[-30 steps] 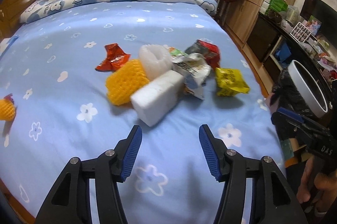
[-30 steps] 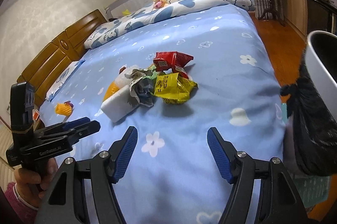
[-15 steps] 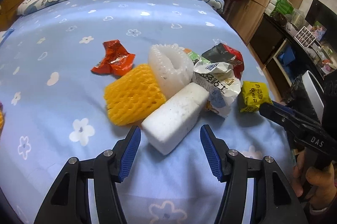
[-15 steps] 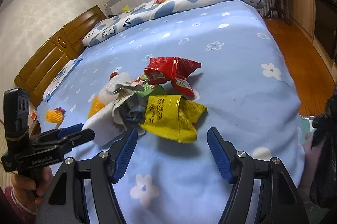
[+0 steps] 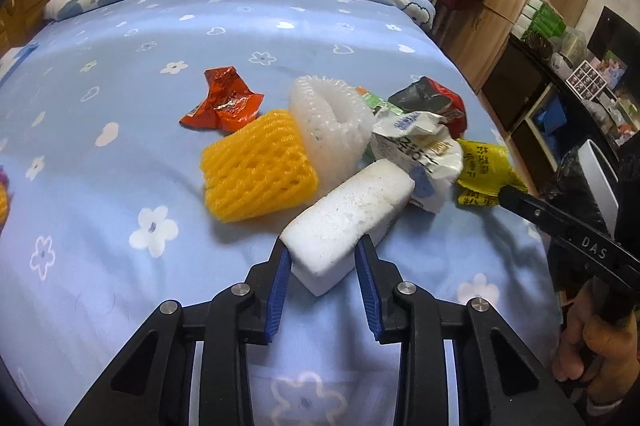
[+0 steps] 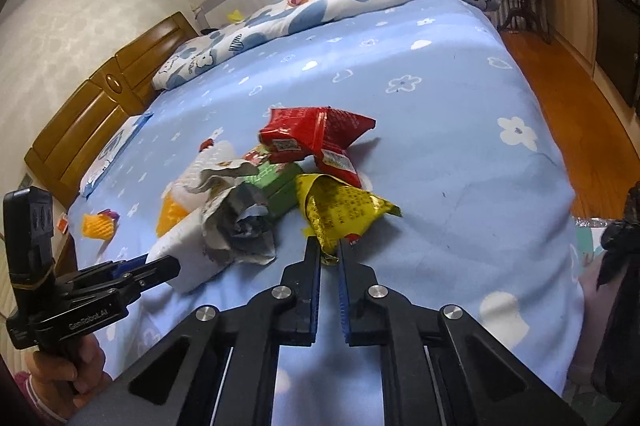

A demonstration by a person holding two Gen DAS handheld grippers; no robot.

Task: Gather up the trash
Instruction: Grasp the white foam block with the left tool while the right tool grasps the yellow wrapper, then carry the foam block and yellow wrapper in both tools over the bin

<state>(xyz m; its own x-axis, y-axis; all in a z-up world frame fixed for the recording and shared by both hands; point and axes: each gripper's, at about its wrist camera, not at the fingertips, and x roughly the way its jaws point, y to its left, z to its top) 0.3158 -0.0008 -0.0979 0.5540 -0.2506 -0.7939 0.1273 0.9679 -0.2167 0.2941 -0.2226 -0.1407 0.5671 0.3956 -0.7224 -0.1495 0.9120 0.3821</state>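
Fingers of the left gripper (image 5: 322, 258) have just been closing and now clamp the near end of a white foam block (image 5: 350, 211) on the blue bed (image 5: 120, 97); the right gripper (image 6: 329, 258) has pinched together on a corner of the yellow wrapper (image 6: 340, 209). Lifting both slowly and straight up should keep neighbouring wrappers from dragging along, since the pile overlaps.

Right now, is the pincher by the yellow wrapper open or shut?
Shut. The right gripper has just closed, its blue pads pinching the yellow wrapper's corner.
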